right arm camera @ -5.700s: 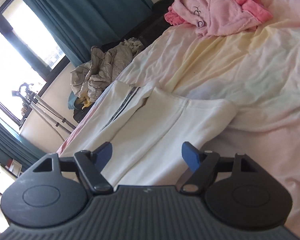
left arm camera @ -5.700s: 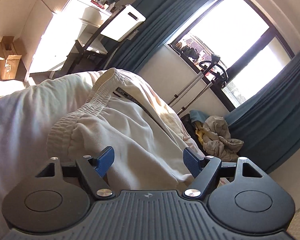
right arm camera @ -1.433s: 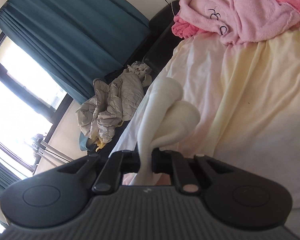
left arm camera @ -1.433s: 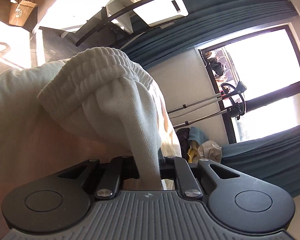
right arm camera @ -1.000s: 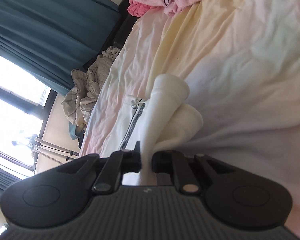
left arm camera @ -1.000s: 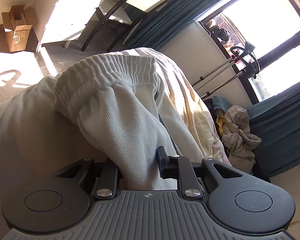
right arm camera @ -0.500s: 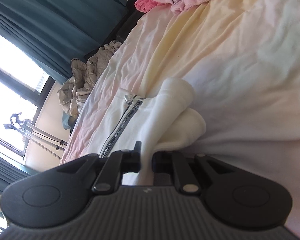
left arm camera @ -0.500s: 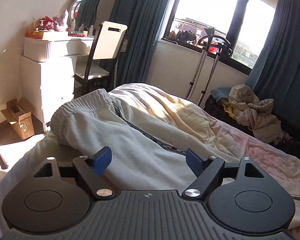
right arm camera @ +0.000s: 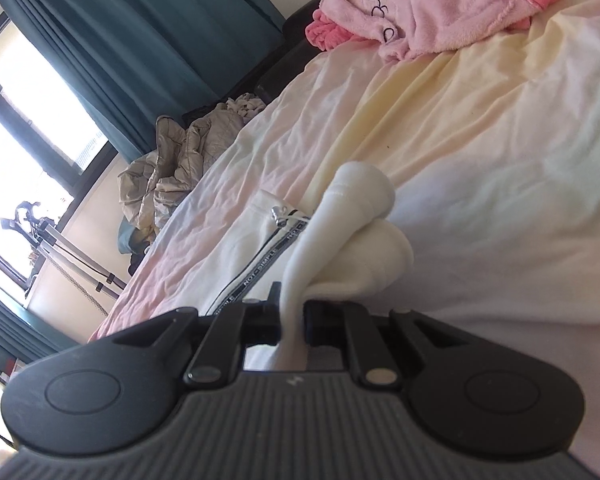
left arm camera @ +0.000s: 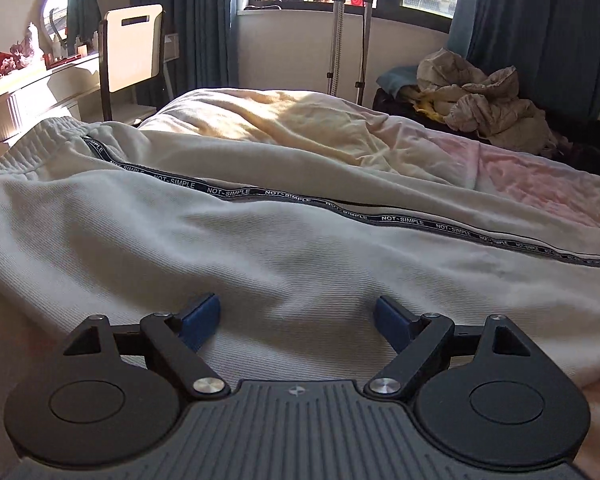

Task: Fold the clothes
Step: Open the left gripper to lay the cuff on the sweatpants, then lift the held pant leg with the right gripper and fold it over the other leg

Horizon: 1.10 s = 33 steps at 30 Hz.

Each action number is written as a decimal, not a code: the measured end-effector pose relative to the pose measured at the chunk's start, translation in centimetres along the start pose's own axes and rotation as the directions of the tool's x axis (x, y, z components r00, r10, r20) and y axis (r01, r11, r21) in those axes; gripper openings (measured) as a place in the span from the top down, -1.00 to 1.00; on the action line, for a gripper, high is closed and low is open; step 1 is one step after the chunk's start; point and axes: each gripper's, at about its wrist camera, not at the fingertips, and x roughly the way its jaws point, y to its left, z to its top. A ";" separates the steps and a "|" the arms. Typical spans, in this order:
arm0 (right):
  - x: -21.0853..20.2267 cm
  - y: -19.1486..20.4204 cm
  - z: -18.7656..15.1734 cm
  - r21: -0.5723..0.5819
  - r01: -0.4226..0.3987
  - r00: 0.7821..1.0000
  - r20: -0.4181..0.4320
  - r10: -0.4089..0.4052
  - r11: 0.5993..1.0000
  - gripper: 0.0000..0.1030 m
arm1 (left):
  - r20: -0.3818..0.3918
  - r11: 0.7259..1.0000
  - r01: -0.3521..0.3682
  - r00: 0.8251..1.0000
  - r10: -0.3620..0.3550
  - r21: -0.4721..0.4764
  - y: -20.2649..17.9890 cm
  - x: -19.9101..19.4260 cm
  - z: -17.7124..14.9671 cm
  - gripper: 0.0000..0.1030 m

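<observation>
White sweatpants with a dark "NOT-SIMPLE" side stripe lie stretched across the bed, elastic waistband at the far left. My left gripper is open and empty, its blue pads resting just above the cloth near its front edge. In the right wrist view my right gripper is shut on the bunched leg ends of the sweatpants, which rise from the jaws; the stripe and a zipper pull show to the left.
A pale yellow and pink bedsheet covers the bed. A pink robe lies at its far end. A crumpled beige jacket sits on dark luggage by teal curtains. A chair, a white dresser and a garment steamer stand are beyond the bed.
My left gripper let go of the waistband, opened and drew back low over the flattened pants. My right gripper stays shut on the leg ends and has shifted only slightly.
</observation>
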 end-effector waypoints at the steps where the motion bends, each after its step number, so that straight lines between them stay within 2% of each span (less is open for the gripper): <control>1: -0.2 0.6 0.0 -0.024 0.002 1.000 0.016 -0.001 1.000 0.79 | -0.005 1.000 0.002 1.000 -0.002 0.002 -0.2 0.1 -0.2 -0.73; 5: -1.2 3.2 0.3 -0.135 0.010 0.997 0.071 0.000 0.991 0.79 | -0.008 1.000 0.027 1.000 -0.027 0.003 -0.5 0.2 -0.4 -0.75; 9: -3.0 7.3 0.6 -0.281 0.011 0.989 0.147 0.032 0.960 0.79 | 0.007 0.999 0.045 0.999 -0.045 -0.002 -0.3 -0.1 -0.4 -0.75; 11: -4.2 10.6 0.3 -0.382 0.004 0.980 0.184 0.072 0.924 0.80 | 0.020 0.998 0.056 0.998 -0.056 -0.010 0.0 -0.4 -0.2 -0.75; 16: -6.9 18.3 -2.2 -0.545 -0.041 0.956 0.221 0.191 0.838 0.79 | 0.054 0.991 0.115 0.992 -0.111 -0.068 1.2 -1.5 0.2 -0.76; 21: -9.5 26.0 -7.4 -0.677 -0.134 0.922 0.184 0.342 0.724 0.80 | 0.115 0.979 0.150 0.984 -0.135 -0.137 3.1 -2.7 0.9 -0.76; 24: -10.8 29.3 -11.6 -0.736 -0.190 0.898 0.137 0.418 0.650 0.81 | 0.184 0.964 0.153 0.976 -0.114 -0.215 5.3 -3.7 1.4 -0.78; 26: -11.6 31.1 -14.7 -0.769 -0.225 0.882 0.100 0.460 0.598 0.81 | 0.202 0.943 0.169 0.973 -0.113 -0.287 6.9 -3.9 1.5 -0.79; 30: -13.0 31.1 -23.9 -0.877 -0.301 0.861 -0.081 0.502 0.375 0.81 | 0.233 0.887 0.199 0.967 -0.107 -0.416 10.0 -4.1 1.6 -0.79; 32: -13.6 31.1 -28.4 -0.906 -0.338 0.846 -0.174 0.504 0.254 0.81 | 0.231 0.885 0.205 0.966 -0.114 -0.419 10.1 -4.1 1.6 -0.79; 33: -13.5 30.7 -30.3 -0.913 -0.355 0.846 -0.224 0.483 0.200 0.81 | 0.232 0.887 0.209 0.965 -0.119 -0.411 9.9 -4.1 1.6 -0.79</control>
